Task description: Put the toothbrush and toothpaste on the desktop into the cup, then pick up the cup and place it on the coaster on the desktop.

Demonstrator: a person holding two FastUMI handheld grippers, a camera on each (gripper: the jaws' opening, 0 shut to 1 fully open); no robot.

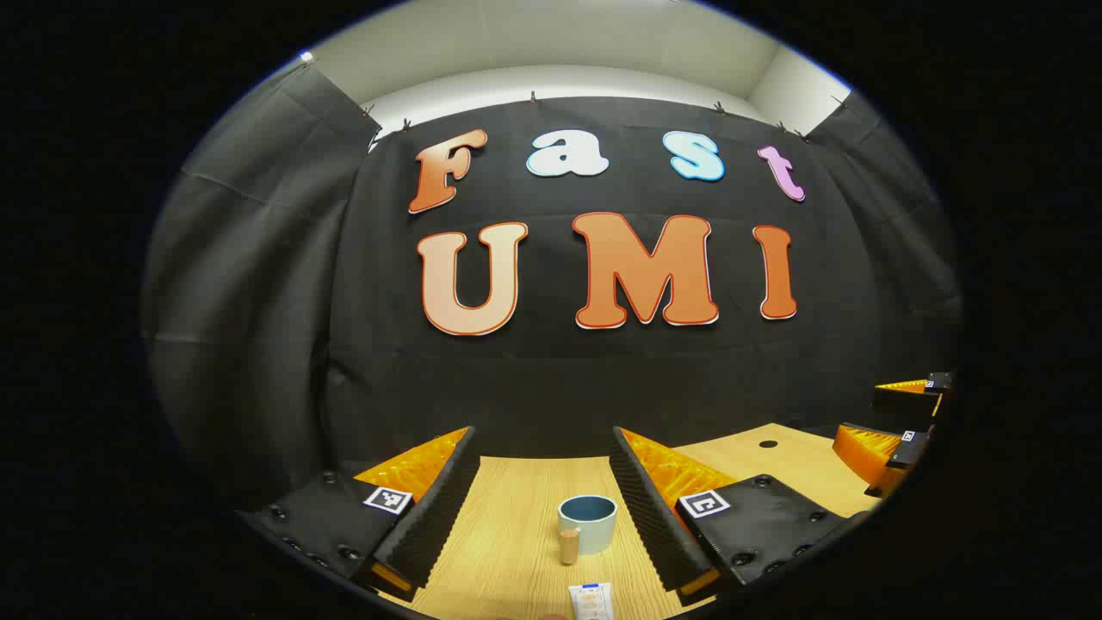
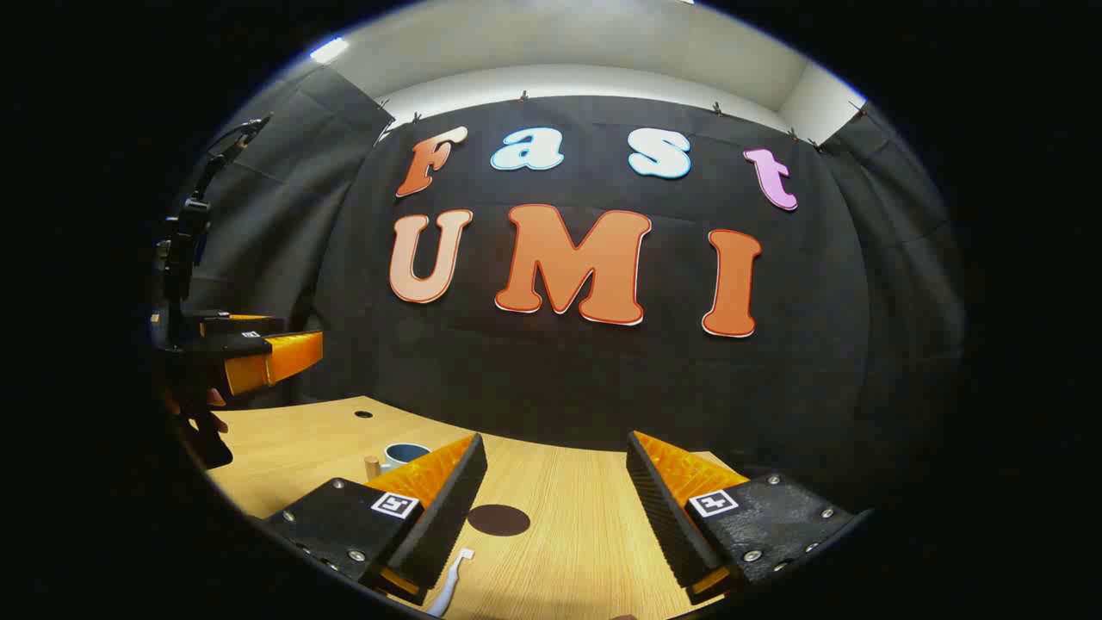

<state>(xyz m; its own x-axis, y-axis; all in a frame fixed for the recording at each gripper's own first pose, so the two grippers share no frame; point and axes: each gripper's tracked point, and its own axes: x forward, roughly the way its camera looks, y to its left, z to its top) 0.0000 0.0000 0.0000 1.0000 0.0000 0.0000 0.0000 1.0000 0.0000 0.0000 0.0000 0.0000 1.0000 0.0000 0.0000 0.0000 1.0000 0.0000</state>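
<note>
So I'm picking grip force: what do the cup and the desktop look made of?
The cup looks like glazed ceramic or smooth plastic: pale blue, even walls, soft sheen, with a wood-coloured handle. The desktop looks like light wood or laminate, matte, with fine straight grain lines.

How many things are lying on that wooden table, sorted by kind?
Cups: 1, the cup
Toothpaste tubes: 1, the toothpaste
Toothbrushes: 1, the toothbrush
Coasters: 1, the coaster
Total: 4 things on the table
Above it, held by a person: 2, the left hand-held gripper and the right hand-held gripper, both open.
</note>
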